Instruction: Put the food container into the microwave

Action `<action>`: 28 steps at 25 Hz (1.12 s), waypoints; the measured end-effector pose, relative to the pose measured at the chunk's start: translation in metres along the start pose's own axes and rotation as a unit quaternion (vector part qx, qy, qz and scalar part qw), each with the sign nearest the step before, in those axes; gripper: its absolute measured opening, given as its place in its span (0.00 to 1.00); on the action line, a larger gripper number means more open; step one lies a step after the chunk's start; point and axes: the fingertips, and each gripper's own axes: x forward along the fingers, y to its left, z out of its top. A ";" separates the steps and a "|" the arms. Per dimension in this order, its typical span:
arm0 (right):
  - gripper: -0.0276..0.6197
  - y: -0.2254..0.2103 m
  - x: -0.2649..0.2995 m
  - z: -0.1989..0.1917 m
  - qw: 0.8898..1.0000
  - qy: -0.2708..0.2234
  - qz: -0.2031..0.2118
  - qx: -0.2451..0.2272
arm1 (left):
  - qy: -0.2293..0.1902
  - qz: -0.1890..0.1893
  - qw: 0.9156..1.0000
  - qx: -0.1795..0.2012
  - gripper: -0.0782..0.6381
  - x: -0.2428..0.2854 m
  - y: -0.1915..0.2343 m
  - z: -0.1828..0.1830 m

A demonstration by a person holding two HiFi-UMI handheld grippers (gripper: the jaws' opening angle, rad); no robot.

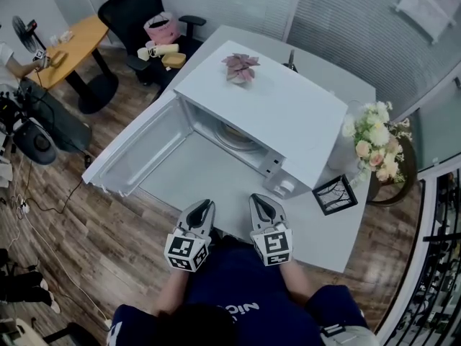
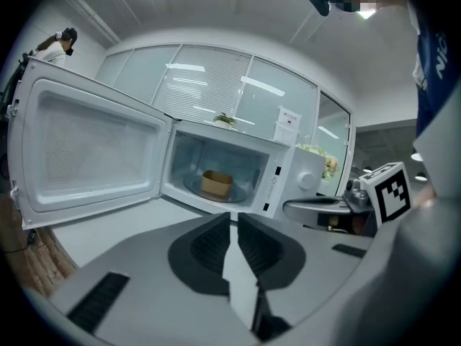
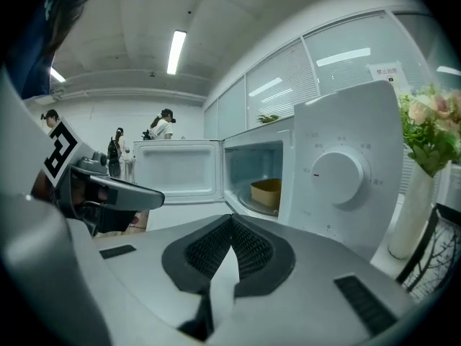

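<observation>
The white microwave (image 1: 281,114) stands on the grey table (image 1: 324,236) with its door (image 1: 137,153) swung wide open to the left. A tan food container (image 2: 216,183) sits on the glass turntable inside; the right gripper view shows the container (image 3: 266,192) there too. My left gripper (image 1: 205,205) and right gripper (image 1: 259,199) hover side by side over the table's near edge, in front of the open cavity and well short of it. Each is shut, with nothing held. The left gripper (image 2: 234,218) points at the cavity, while the right gripper (image 3: 230,219) points at the control dial (image 3: 336,174).
A small pink plant (image 1: 241,67) rests on top of the microwave. A vase of flowers (image 1: 374,139) and a black square frame (image 1: 334,194) stand right of it. An office chair (image 1: 144,13) and a wooden table (image 1: 72,42) are at the back left. People stand far off.
</observation>
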 end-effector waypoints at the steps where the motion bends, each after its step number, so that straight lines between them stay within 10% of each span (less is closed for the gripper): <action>1: 0.06 0.001 0.000 0.000 1.000 0.001 0.005 0.000 | 0.001 -0.002 1.000 0.003 0.12 0.000 -0.001 0.000; 28: 0.06 0.000 -0.007 -0.008 1.000 0.016 -0.003 0.014 | 0.004 -0.042 0.999 0.010 0.11 0.005 -0.019 -0.001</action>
